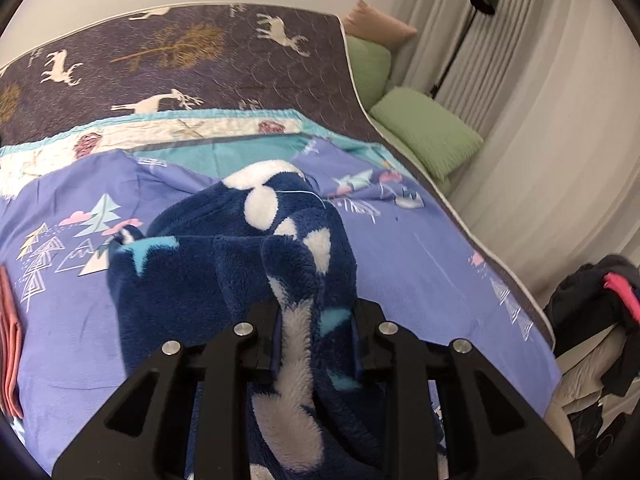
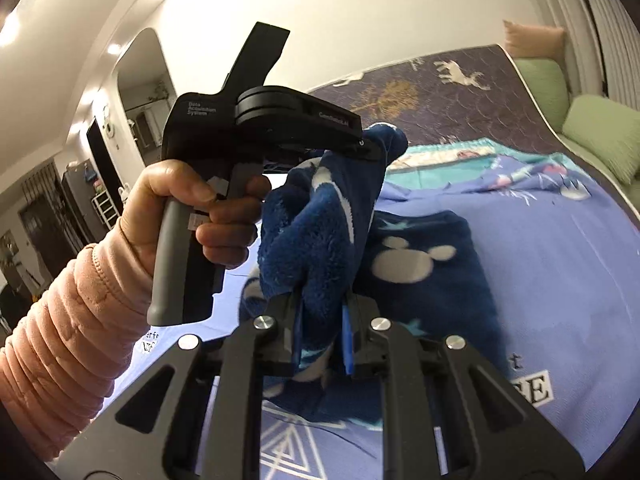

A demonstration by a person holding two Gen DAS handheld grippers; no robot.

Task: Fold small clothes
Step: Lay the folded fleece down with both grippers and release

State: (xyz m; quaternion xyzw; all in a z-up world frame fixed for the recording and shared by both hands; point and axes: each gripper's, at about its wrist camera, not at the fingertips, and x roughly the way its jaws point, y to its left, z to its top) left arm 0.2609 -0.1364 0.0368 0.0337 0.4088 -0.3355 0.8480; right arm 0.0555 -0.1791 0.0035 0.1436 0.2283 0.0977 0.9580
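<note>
A navy fleece garment (image 1: 224, 264) with white mouse-head shapes and teal stars lies bunched on the purple bedsheet (image 1: 408, 264). My left gripper (image 1: 316, 336) is shut on a fold of it, lifted off the bed. In the right wrist view my right gripper (image 2: 320, 336) is shut on another fold of the same garment (image 2: 324, 224), held up above the sheet, while the rest (image 2: 424, 264) lies flat. The left gripper's body (image 2: 256, 128), in a hand with a pink sleeve, pinches the fleece's top end close in front of the right one.
A dark deer-print quilt (image 1: 224, 60) covers the bed's far half. Green pillows (image 1: 428, 132) and a black floor lamp (image 1: 460, 48) stand by the curtains at right. A pile of dark clothes (image 1: 600, 304) sits beyond the bed's right edge. Folded pink cloth (image 1: 10, 340) lies at far left.
</note>
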